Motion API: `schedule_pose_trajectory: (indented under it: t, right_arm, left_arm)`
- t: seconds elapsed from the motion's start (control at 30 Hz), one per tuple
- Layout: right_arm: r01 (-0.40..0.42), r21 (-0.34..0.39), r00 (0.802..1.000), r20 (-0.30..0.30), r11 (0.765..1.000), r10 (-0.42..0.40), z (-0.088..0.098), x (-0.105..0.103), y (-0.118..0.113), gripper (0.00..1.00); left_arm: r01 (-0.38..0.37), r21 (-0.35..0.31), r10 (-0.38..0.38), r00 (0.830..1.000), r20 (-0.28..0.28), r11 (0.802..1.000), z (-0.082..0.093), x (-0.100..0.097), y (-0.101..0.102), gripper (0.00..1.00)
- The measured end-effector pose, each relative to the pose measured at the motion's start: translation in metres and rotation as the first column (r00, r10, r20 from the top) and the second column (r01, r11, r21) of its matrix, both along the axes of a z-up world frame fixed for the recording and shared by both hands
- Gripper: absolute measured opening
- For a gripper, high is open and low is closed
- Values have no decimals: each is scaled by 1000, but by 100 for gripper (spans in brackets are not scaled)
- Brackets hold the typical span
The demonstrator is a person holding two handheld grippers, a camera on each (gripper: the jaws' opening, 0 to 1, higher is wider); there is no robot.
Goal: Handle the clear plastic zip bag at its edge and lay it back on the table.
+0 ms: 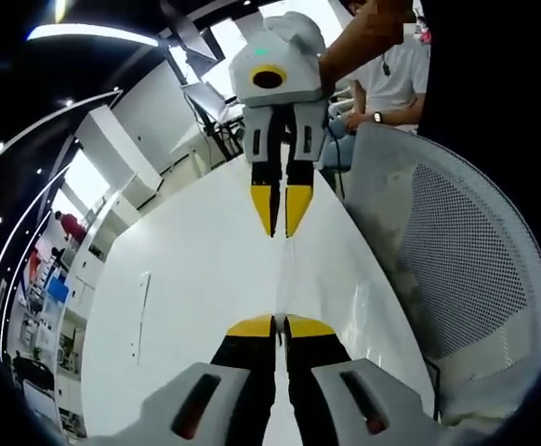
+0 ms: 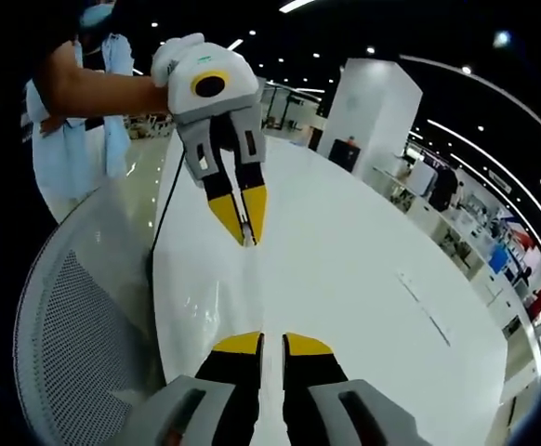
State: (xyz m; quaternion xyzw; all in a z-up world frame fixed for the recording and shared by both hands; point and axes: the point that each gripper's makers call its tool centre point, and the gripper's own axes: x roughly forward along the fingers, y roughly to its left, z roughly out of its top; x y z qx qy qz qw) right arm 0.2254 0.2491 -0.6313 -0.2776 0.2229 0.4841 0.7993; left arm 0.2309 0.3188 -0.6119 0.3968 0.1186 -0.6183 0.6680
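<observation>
The clear zip bag [image 2: 205, 288] hangs stretched between both tongs over the white worktop [image 1: 187, 279] (hard to see, it's so transparent). Left tongs [image 1: 281, 324] and right tongs [image 2: 261, 341] are each pinched closed on an edge.

L gripper [image 1: 280, 325]: yellow-tipped jaws nearly together, thin gap between, tips pinched on an edge of the clear bag [image 1: 345, 269], over the white table [image 1: 187, 279]. R gripper [image 1: 283, 226] faces it from the far side, tips pointed down toward L, jaws close together on the bag's opposite edge; a hand [image 1: 368, 37] & bare forearm grip its body. In right gripper view: R gripper [image 2: 272, 340] jaws slightly apart, narrow gap; L gripper [image 2: 243, 226] opposite, tips converging, held by a hand [image 2: 173, 51], bare forearm running to the view's left.
</observation>
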Motion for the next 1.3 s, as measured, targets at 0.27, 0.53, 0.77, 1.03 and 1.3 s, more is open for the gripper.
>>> schedule_pose_trajectory:
  t: [0.27,0.53,0.77,1.03,1.3]
  right_arm:
    - [-5,2,1000,-9,1000,5,-1,-2,5,4]
    - [-4,9,999,-35,1000,4,-6,-4,5,0]
    - [35,50,996,-78,998,-31,-4,-3,7,0]
    - [62,55,994,-91,997,-57,-2,1,5,0]
    - [77,67,991,-110,995,-70,-2,0,4,0]
  left_arm:
    - [11,-14,-11,1000,1,1000,3,-1,-4,0]
    - [9,-27,-9,1000,8,1000,7,1,-5,0]
    - [-29,-57,29,999,13,998,11,2,-2,2]
    - [-26,-86,27,1000,5,996,27,-4,-6,7]
    - [-13,-100,14,1000,5,995,39,-10,-13,11]
